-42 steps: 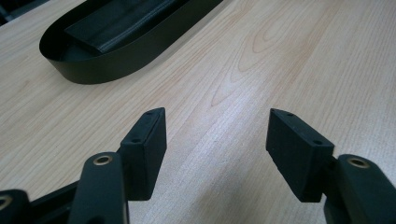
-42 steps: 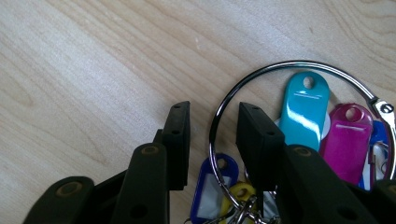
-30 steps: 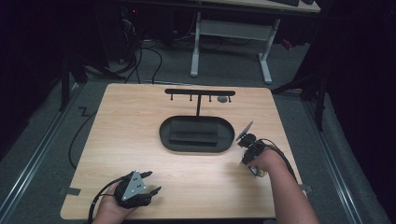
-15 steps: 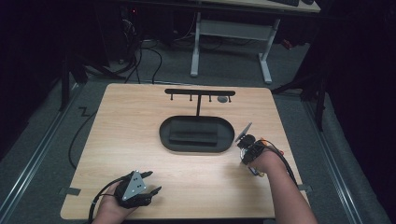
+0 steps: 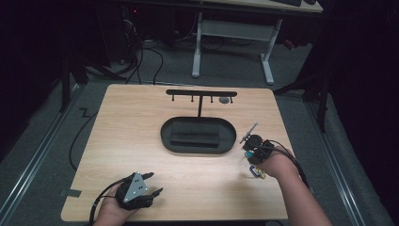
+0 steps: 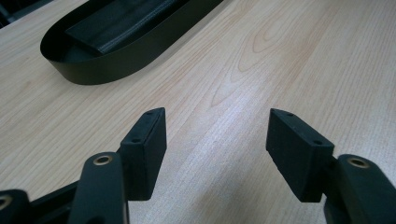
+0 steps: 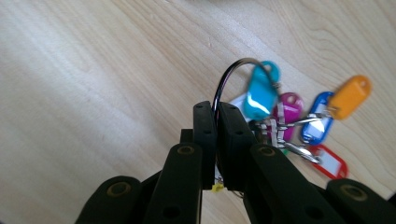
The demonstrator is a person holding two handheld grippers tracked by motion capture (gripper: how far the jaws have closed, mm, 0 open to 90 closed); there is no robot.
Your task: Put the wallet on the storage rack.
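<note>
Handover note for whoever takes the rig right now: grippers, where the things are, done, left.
Right hand-held gripper: jaws shut on the dark metal key ring carrying coloured plastic key tags; the tags lie on the light wooden table at its right side.
Left hand-held gripper: open, holding nothing, low over the table's near left corner.
Black oval tray sits mid-table; behind it stands the black T-shaped hook rack, with one small grey item under its right end.
Done: ring grasped.
Left, probably: lift the bunch and hang it on the rack, or place it in the tray.
</note>
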